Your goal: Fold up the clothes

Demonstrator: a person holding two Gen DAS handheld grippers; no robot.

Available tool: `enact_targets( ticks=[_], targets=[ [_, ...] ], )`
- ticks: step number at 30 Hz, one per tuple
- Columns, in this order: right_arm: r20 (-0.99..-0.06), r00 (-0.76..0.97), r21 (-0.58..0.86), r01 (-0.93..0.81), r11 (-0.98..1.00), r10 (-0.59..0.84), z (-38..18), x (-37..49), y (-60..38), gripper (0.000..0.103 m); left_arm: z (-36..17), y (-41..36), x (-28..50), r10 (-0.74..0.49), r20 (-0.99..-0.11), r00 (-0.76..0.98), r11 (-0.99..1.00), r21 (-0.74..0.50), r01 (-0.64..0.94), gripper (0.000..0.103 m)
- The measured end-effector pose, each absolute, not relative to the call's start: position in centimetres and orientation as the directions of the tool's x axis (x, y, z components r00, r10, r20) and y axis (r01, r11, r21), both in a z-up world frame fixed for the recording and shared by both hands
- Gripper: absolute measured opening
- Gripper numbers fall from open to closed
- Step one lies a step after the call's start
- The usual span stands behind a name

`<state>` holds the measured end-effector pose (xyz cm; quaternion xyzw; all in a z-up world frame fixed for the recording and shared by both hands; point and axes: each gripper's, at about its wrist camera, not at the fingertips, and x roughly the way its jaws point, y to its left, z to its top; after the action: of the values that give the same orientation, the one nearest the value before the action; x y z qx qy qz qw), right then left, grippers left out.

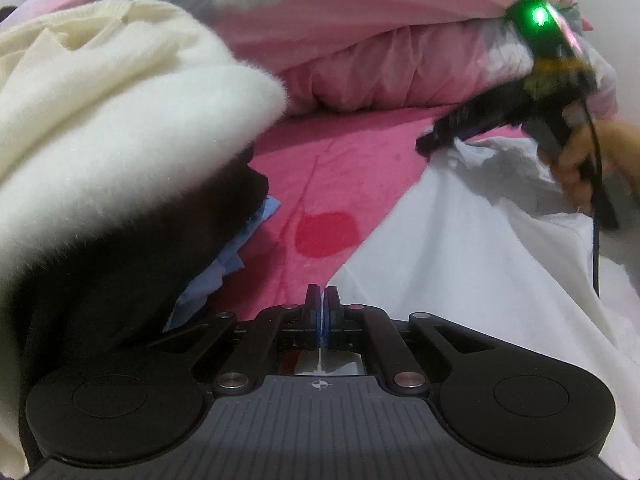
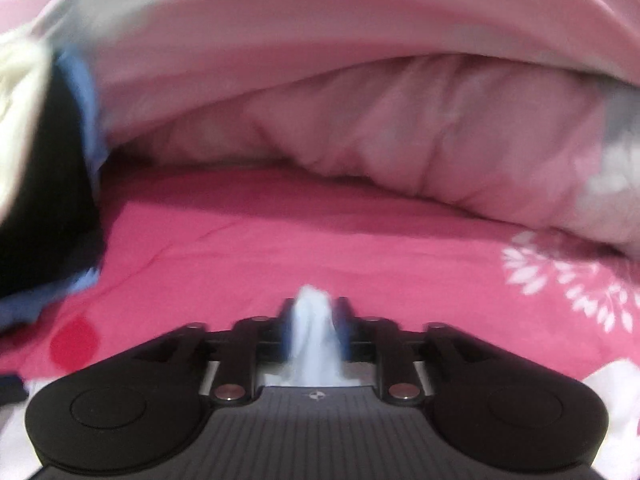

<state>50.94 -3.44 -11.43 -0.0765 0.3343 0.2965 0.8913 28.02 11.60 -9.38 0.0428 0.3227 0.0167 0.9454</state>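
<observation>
Left tongs pinching white garment, right tongs around its bunch; clothes pile beside

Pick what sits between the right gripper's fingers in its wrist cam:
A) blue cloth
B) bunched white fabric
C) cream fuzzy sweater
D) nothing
B: in the right wrist view a bunch of white fabric stands between the fingers of the right gripper, above the pink bedsheet.
</observation>
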Motion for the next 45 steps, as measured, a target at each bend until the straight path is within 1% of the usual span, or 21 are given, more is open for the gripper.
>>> enact_targets(
  ticks=[1, 4, 5, 6, 8, 11, 13, 17, 20, 25, 26, 29, 31, 32, 33, 36, 40, 44, 45],
  targets=[
    [-0.631, 0.596, 0.125, -0.554, 0.823, 0.496, -10.8, 51.3, -4.5, 0.048, -9.4, 11.6, 28.0, 0.061, -0.608, 0.792, 0.995, 0.095, -0.003, 0.002],
    [-0.577, 0.583, 0.339, -0.465, 0.818, 0.571, -8.6, 51.6, -9.0, 0.049, -9.4, 11.8, 27.9, 0.051, -0.607, 0.793, 0.996, 0.085, 0.000, 0.004],
    [-0.566, 0.574, 0.398, -0.438, 0.806, 0.592, -8.0, 51.3, -10.6, 0.050, -9.3, 11.9, 27.9, 0.045, -0.607, 0.793, 0.997, 0.078, 0.003, 0.006],
    [-0.568, 0.555, 0.446, -0.413, 0.794, 0.607, -7.5, 50.9, -12.0, 0.050, -9.2, 12.0, 27.8, 0.038, -0.607, 0.794, 0.997, 0.071, 0.006, 0.010],
    [-0.598, 0.507, 0.514, -0.352, 0.782, 0.621, -6.8, 49.8, -14.5, 0.050, -9.1, 12.0, 27.8, 0.025, -0.607, 0.794, 0.998, 0.058, 0.013, 0.017],
    [-0.646, 0.430, 0.595, -0.233, 0.769, 0.631, -6.5, 48.0, -17.9, 0.050, -9.1, 12.1, 27.8, 0.016, -0.605, 0.796, 0.998, 0.052, 0.019, 0.017],
    [-0.651, 0.377, 0.657, -0.154, 0.738, 0.659, -7.1, 46.6, -19.5, 0.050, -9.2, 11.9, 28.0, 0.017, -0.607, 0.795, 0.998, 0.055, 0.021, 0.017],
    [-0.655, 0.313, 0.699, -0.095, 0.709, 0.688, -8.1, 44.1, -20.0, 0.050, -9.4, 12.1, 28.2, 0.014, -0.610, 0.792, 0.999, 0.050, 0.021, 0.021],
    [-0.668, 0.317, 0.693, -0.062, 0.718, 0.673, -9.9, 44.1, -18.7, 0.049, -9.5, 12.1, 28.1, 0.013, -0.612, 0.791, 0.999, 0.045, 0.019, 0.023],
    [-0.677, 0.387, 0.672, -0.020, 0.740, 0.626, -12.9, 46.0, -16.3, 0.046, -9.6, 12.1, 28.2, 0.010, -0.616, 0.788, 0.999, 0.045, 0.022, 0.029],
    [-0.679, 0.400, 0.669, -0.009, 0.743, 0.615, -13.5, 46.4, -16.0, 0.043, -9.6, 12.1, 28.2, 0.011, -0.616, 0.787, 0.999, 0.048, 0.023, 0.030],
    [-0.673, 0.430, 0.673, 0.019, 0.739, 0.602, -15.0, 47.7, -15.3, 0.039, -9.6, 12.1, 28.2, 0.013, -0.617, 0.787, 0.998, 0.053, 0.026, 0.031],
    [-0.653, 0.466, 0.678, 0.007, 0.735, 0.598, -15.1, 47.7, -15.3, 0.029, -9.6, 12.1, 28.2, 0.013, -0.618, 0.786, 0.998, 0.054, 0.026, 0.031],
    [-0.645, 0.481, 0.676, -0.003, 0.737, 0.594, -15.0, 47.7, -15.3, 0.014, -9.6, 12.1, 28.2, 0.012, -0.618, 0.786, 0.998, 0.053, 0.026, 0.031],
    [-0.641, 0.497, 0.665, -0.022, 0.746, 0.586, -14.7, 47.5, -15.4, 0.003, -9.6, 12.1, 28.2, 0.012, -0.619, 0.786, 0.998, 0.053, 0.026, 0.032],
    [-0.621, 0.554, 0.604, -0.112, 0.789, 0.554, -13.0, 47.0, -15.0, 0.001, -9.6, 12.2, 28.3, 0.007, -0.621, 0.784, 0.998, 0.048, 0.028, 0.033],
    [-0.591, 0.624, 0.466, -0.252, 0.848, 0.510, -10.9, 46.5, -13.3, 0.001, -9.6, 12.2, 28.3, 0.007, -0.621, 0.784, 0.998, 0.052, 0.033, 0.034],
    [-0.622, 0.663, 0.267, -0.321, 0.908, 0.417, -12.4, 46.8, -10.5, 0.001, -9.7, 12.1, 28.3, 0.010, -0.621, 0.784, 0.998, 0.058, 0.034, 0.035],
    [-0.636, 0.670, 0.205, -0.331, 0.921, 0.382, -12.9, 46.9, -9.7, 0.002, -9.7, 12.1, 28.3, 0.010, -0.621, 0.784, 0.998, 0.059, 0.034, 0.035]
  ],
)
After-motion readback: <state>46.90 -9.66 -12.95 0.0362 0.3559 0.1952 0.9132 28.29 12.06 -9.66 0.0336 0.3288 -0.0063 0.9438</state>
